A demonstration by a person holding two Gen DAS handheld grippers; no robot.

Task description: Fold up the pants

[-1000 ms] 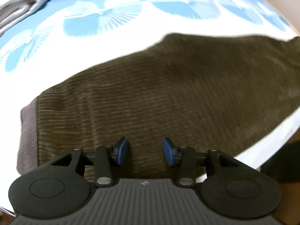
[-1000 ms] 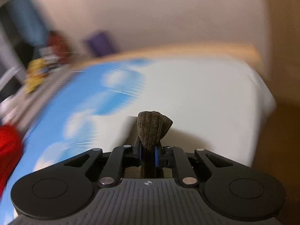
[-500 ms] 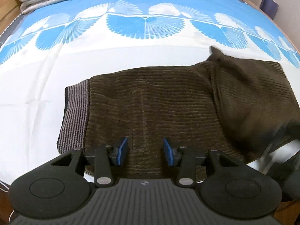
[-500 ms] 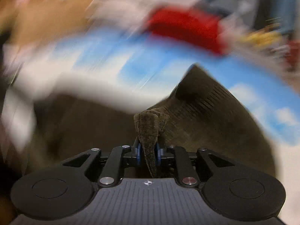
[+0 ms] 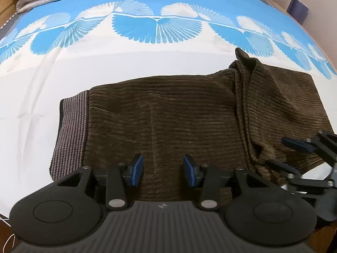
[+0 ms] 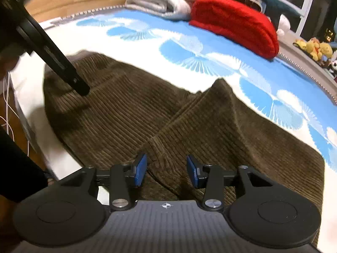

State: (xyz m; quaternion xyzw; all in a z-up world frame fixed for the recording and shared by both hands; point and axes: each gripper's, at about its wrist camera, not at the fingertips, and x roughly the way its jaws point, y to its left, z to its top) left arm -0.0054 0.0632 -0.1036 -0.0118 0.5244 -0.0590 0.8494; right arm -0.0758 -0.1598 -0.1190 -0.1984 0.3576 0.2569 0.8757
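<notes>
The brown corduroy pants lie across the near part of the bed, close to its front edge, on the white band of the blue and white cover. They look already folded lengthwise, one leg on the other, because only one leg width shows, with the grey ribbed waistband at the left end. The leg end is now laid back over the middle from the right side, so a first crosswise fold seems made, but it is not tidy: the flap lies slanted and wrinkled, and one corner of it stands up toward the far side of the bed.

The right gripper hangs just over the near edge of this flap; its jaws are opening, and the cloth lies under and between them, but the pads no longer press on it (so the flap seems just let go). The left gripper hovers over the middle of the pants near the front edge, jaws spread, holding nothing.

What is left, as I judge: to flatten and square the flap, then perhaps one more fold toward the waistband.
</notes>
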